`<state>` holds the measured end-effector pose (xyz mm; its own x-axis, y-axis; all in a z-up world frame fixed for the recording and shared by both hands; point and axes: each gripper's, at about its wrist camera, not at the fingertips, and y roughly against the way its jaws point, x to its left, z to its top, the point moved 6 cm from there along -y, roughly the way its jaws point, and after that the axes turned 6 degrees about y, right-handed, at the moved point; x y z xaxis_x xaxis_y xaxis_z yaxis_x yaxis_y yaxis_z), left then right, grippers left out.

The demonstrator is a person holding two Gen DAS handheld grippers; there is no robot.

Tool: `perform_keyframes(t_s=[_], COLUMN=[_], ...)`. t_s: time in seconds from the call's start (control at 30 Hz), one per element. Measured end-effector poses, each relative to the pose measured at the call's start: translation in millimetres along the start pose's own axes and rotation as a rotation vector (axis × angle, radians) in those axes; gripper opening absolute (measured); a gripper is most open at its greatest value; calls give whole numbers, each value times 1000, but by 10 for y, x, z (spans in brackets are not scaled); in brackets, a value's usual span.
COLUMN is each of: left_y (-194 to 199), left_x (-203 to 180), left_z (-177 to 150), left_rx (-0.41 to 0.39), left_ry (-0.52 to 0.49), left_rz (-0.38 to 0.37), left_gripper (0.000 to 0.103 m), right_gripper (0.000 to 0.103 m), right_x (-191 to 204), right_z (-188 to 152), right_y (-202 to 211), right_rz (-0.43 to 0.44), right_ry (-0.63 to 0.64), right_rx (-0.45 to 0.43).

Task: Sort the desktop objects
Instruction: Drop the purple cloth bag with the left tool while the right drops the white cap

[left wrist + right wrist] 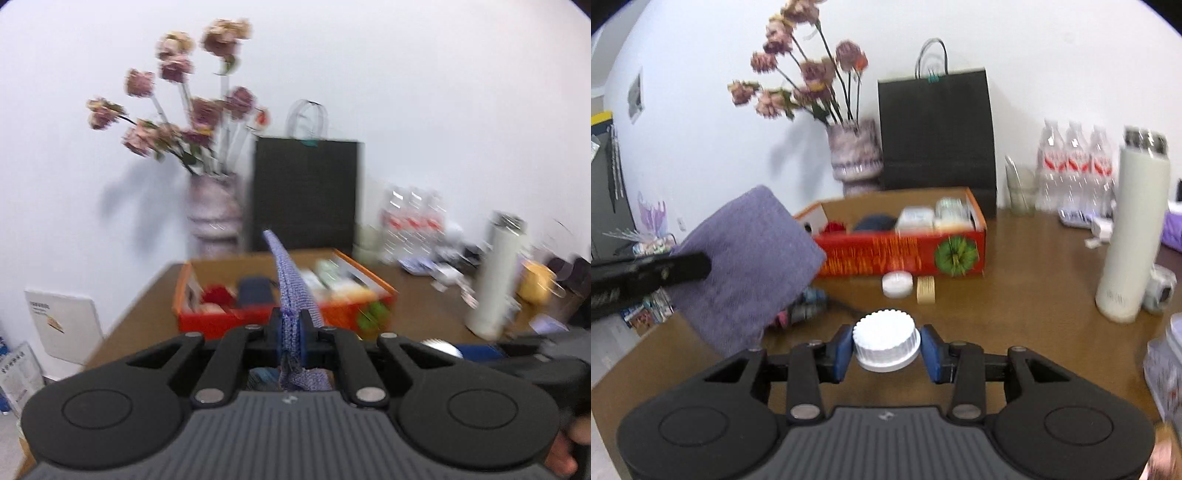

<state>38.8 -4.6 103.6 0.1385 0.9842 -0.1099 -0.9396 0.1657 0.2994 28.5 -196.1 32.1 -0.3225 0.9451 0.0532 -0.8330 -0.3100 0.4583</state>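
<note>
Left gripper (291, 328) clamped on a purple knitted cloth (291, 288), held edge-on above the wooden table (147, 295); same cloth (746, 266) seen broadside from the right wrist, lifted at the table's left side with the left gripper's black finger (665, 271) across it. Right gripper (886, 350) closed around a white ribbed cap (886, 341), blue pads (842, 350) pressed to either side; whether cap rests on table or is lifted, unclear. Orange-red open box (905, 254) at table centre, holding a red item, a dark blue item and pale boxes, details blurred. Just in front of box: small white round lid (897, 283) and tan ridged piece (926, 290), side by side. Behind box, against wall: vase with dried pink flowers (855, 155) and black paper bag (936, 129). To the right: pack of water bottles (1071, 162) and tall white flask (1134, 229), upright, well apart from box.
</note>
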Motion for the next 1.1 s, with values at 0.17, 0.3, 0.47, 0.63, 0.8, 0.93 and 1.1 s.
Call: perform_keyframes(t_s=[0.17, 0.3, 0.47, 0.63, 0.8, 0.93, 1.1], left_y=[-858, -1573, -2448, -2759, -2542, -2311, -1981], left_x=[280, 458, 749, 930, 993, 1077, 1003], left_z=[484, 697, 483, 155, 303, 544, 575], left_rx=[44, 91, 260, 394, 330, 261, 224], left_ry=[48, 61, 78, 77, 50, 34, -12], left_rz=[14, 61, 133, 135, 94, 131, 111], left_gripper=[9, 9, 10, 49, 82, 89, 100], right_gripper=[39, 39, 39, 39, 60, 72, 76], right_x=[-130, -201, -225, -263, -341, -423, -361], right_z=[474, 974, 1226, 1139, 1095, 1246, 1322], right_y=[-424, -970, -1849, -2605, -2858, -2689, -2336], right_rz=[36, 56, 46, 24, -6, 11, 7], right_ry=[-12, -15, -7, -32, -59, -124, -66], right_rx=[-15, -5, 128, 297, 340, 285, 253])
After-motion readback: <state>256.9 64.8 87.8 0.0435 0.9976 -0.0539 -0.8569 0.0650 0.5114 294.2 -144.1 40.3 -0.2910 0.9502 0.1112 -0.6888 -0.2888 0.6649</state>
